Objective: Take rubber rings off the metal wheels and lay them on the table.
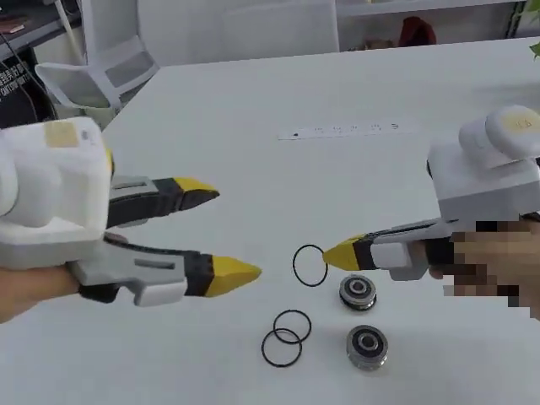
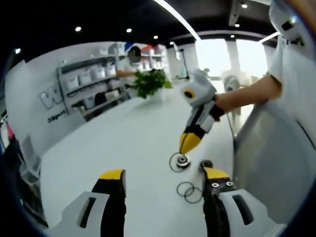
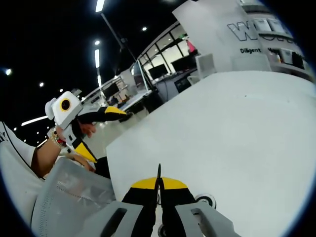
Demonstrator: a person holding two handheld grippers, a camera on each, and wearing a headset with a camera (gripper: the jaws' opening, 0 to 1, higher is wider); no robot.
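Two metal wheels [image 1: 358,291] [image 1: 367,346] stand on the white table [image 1: 253,126] near its front. My right gripper [image 1: 333,251] is shut on a thin black rubber ring [image 1: 294,264], which hangs from its yellow tips just left of the nearer wheel. In the right gripper view the ring [image 3: 158,173] shows as a dark line pinched between the shut jaws. Two more rings [image 1: 292,311] [image 1: 263,348] lie overlapping on the table left of the wheels. My left gripper [image 1: 221,232] hovers open further left, with nothing in it.
A white chair [image 1: 110,59] stands past the table's far left corner. A pale strip [image 1: 346,131] is set in the tabletop at the back. Shelves [image 2: 94,86] and a green plant [image 2: 150,81] stand beyond the table's far side.
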